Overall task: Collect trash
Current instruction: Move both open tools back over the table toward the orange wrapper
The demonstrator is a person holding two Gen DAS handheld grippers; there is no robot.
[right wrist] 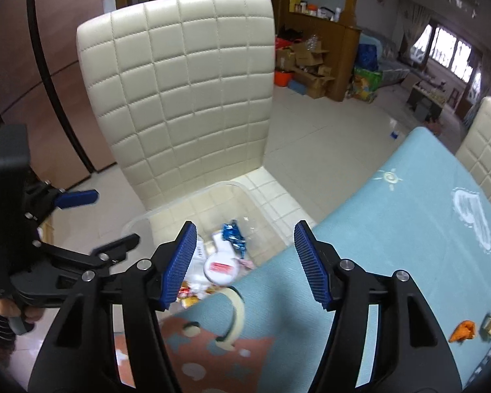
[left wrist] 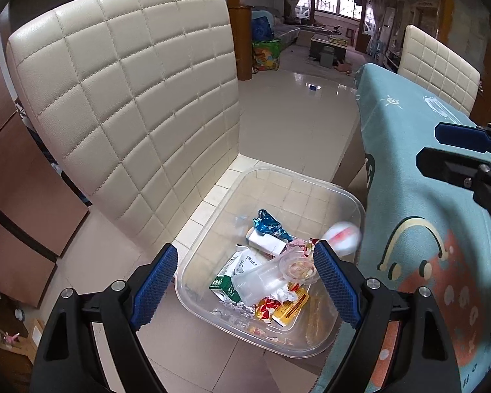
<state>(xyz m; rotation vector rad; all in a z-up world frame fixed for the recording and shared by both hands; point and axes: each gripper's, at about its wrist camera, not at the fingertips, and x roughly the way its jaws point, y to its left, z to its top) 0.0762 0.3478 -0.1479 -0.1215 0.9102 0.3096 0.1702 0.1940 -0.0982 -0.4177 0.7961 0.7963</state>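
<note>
blurred white lid [right wrist: 221, 268] over trash-filled bin [left wrist: 350, 196]

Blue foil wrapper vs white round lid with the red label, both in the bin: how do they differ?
The crumpled blue foil wrapper is sharp and lies settled on other trash; the white round lid with a red label is smooth, disc-shaped and motion-blurred near the wall of the clear plastic bin. Both are over that bin on the cream quilted chair.
</note>
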